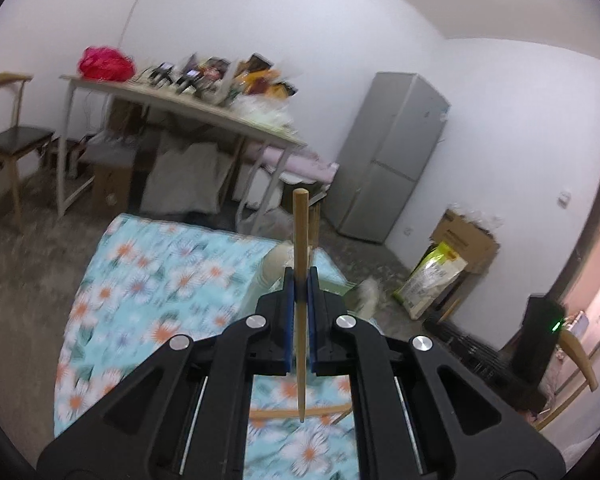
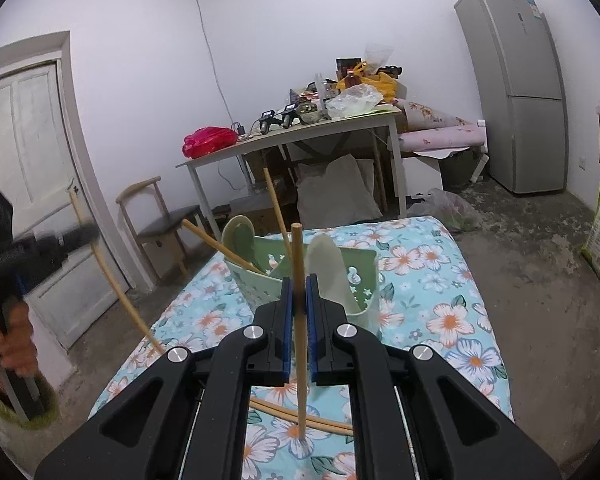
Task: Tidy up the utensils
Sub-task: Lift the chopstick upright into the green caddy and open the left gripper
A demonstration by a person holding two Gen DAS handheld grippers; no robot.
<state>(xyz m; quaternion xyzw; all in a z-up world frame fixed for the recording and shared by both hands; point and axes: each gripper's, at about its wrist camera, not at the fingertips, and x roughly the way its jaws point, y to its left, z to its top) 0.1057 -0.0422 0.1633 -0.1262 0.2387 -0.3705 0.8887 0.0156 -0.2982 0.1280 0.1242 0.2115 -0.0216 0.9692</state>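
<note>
My left gripper (image 1: 300, 288) is shut on a wooden chopstick (image 1: 300, 232) that stands upright between the blue pads, above the floral tablecloth (image 1: 148, 280). A loose chopstick (image 1: 276, 414) lies on the cloth below. My right gripper (image 2: 300, 292) is shut on another upright chopstick (image 2: 297, 252). Just beyond it stands a green utensil holder (image 2: 356, 280) with beige spoons (image 2: 328, 264) and two leaning chopsticks (image 2: 276, 208). Two more chopsticks (image 2: 324, 422) lie on the cloth. At the left of the right wrist view the left gripper (image 2: 86, 234) shows blurred, holding its chopstick (image 2: 112, 284), with a hand (image 2: 16, 344) under it.
A cluttered desk (image 2: 284, 136) with a red bag (image 2: 208, 140) stands behind the table, a wooden chair (image 2: 160, 224) beside it. A grey fridge (image 2: 516, 92) is at the back right, a white door (image 2: 32, 152) at the left. A cardboard box (image 1: 464, 236) and yellow bag (image 1: 432, 276) sit on the floor.
</note>
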